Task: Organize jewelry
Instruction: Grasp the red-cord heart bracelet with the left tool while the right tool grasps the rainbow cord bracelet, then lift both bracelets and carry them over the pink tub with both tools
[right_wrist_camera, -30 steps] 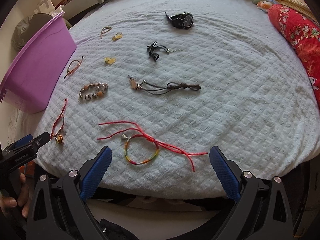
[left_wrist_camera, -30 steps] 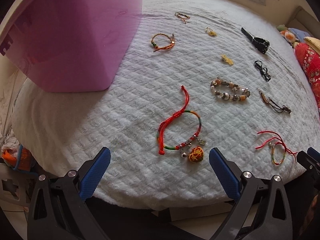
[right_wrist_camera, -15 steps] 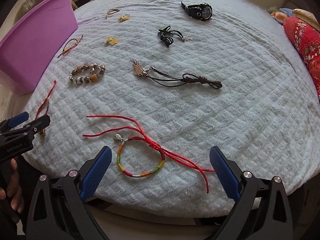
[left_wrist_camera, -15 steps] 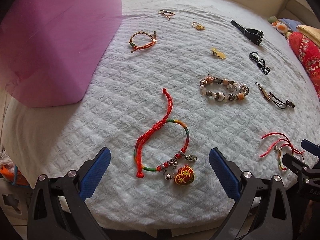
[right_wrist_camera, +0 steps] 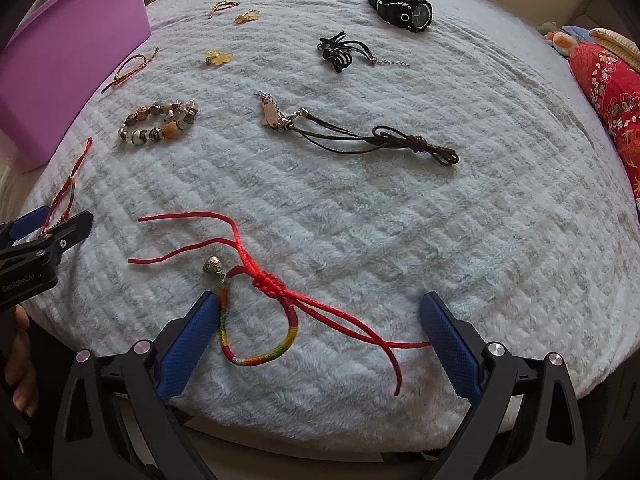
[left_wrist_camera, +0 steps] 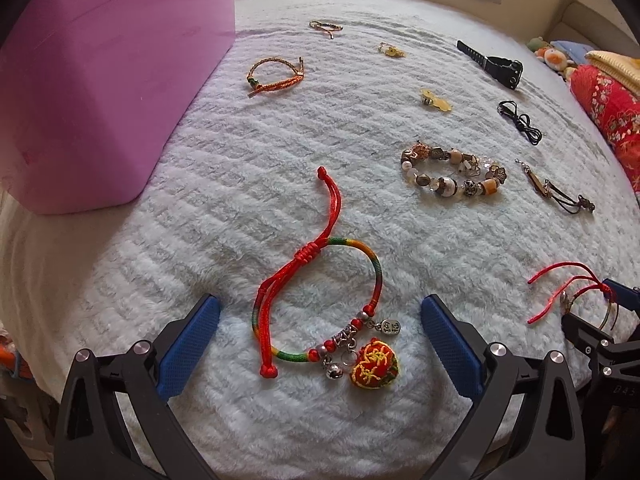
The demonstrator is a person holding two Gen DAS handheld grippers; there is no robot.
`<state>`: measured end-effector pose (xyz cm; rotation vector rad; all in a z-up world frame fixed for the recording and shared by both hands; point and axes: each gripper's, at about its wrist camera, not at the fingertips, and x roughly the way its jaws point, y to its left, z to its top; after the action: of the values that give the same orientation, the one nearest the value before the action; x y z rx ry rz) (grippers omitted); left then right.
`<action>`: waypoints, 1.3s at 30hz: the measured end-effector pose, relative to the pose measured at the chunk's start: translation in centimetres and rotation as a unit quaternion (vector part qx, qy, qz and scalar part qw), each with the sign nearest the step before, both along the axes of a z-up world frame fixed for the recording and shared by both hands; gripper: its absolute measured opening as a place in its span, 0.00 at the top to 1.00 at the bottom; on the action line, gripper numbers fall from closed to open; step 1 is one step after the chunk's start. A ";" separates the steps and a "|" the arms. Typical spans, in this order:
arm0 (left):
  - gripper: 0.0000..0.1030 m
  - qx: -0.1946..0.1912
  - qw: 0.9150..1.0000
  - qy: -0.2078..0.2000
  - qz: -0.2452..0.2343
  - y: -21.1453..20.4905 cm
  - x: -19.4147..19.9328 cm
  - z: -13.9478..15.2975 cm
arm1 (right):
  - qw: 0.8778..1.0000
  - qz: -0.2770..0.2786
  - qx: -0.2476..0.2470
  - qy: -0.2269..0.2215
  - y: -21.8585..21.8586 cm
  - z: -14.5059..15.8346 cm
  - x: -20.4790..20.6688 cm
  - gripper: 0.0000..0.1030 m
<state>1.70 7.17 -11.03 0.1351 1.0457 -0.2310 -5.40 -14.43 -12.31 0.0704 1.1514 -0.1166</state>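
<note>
we look low and forward along each tool's fingers across the bed [left_wrist_camera: 240, 184], from its near edge, both close. our left view sits beside the purple bin [left_wrist_camera: 100, 80]; our right view stands further right. both share the beaded bracelet [left_wrist_camera: 452, 174] and the watch [right_wrist_camera: 404, 10].

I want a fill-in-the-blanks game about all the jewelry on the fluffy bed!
1. The rainbow cord bracelet between the left gripper fingers carries a crocheted charm shaped like a ____.
2. The big plastic tub is coloured ____.
3. The black wristwatch lies on the white fleece ____.
4. Both grippers' jaws are ____.

Missing words: heart; purple; blanket; open
</note>
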 end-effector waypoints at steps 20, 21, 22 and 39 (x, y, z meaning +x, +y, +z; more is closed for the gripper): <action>0.76 0.013 1.000 -0.001 0.002 -1.6 -0.3 1.8 | 0.999 0.041 0.009 -0.025 0.8 1.9 -0.5 0.60; 0.77 0.021 1.000 -0.004 -0.001 -1.9 -0.4 1.8 | 0.999 0.040 0.007 -0.026 0.8 2.0 -0.5 0.75; 0.85 0.022 1.000 -0.003 -0.007 -2.2 -0.5 1.8 | 0.999 0.041 0.010 -0.026 0.8 2.1 -0.5 0.84; 0.92 -0.010 0.999 -0.039 -0.023 -3.0 -0.6 6.6 | 0.996 0.027 0.059 -0.069 -0.3 7.2 0.0 0.95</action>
<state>1.06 4.19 -4.40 0.1492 0.9641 -0.2749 -5.45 -14.72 -5.12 0.1488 1.0215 0.0045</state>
